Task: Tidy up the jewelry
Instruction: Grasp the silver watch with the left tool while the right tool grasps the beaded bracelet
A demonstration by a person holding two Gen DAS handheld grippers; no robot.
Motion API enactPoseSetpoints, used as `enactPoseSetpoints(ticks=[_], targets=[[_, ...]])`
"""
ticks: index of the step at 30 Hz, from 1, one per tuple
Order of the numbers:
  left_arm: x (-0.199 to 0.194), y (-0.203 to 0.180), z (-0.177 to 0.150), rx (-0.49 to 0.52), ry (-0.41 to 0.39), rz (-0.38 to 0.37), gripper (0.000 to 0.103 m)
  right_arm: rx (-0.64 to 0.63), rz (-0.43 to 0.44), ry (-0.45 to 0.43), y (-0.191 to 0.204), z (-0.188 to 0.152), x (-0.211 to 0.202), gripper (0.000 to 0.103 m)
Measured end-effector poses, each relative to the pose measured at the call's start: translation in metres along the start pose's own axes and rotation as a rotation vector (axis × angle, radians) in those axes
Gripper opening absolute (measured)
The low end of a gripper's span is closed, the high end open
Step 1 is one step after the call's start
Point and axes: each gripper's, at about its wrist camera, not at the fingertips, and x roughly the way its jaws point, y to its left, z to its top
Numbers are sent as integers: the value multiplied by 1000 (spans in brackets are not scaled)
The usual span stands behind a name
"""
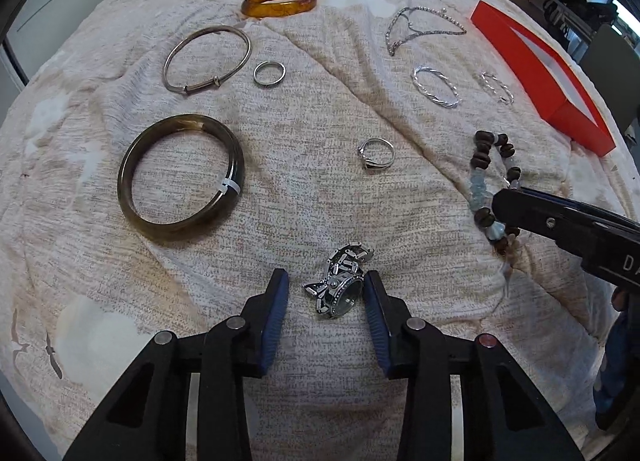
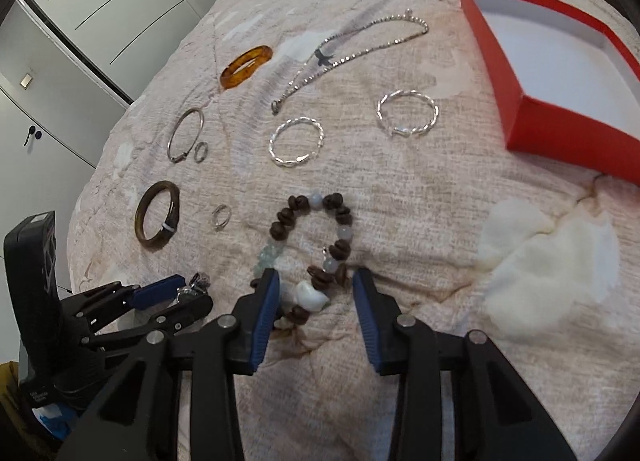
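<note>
Jewelry lies spread on a beige cloth. My left gripper is open around a metal wristwatch, whose case touches the right finger. My right gripper is open astride the near end of a brown and pale-blue bead bracelet; it also shows in the left wrist view. An open red box with a white inside stands at the far right.
On the cloth lie a dark bangle, a silver bangle, an amber bangle, a plain ring, a stone ring, two twisted silver bracelets and a silver chain.
</note>
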Motion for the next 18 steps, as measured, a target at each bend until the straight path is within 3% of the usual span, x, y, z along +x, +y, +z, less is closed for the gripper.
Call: enactPoseSetpoints(ticks=[3, 7, 8, 18], targets=[[2, -1, 1, 0, 3, 2, 33, -11, 10, 5, 2, 3, 7, 37], [2, -5, 5, -3, 6, 9, 20, -30, 4, 14, 3, 3, 9, 14], [1, -5, 6, -5, 7, 13, 19, -30, 4, 16, 2, 4, 8, 12], [-28, -1, 6, -39, -36, -8, 17, -76, -10, -41, 14, -6, -32, 12]])
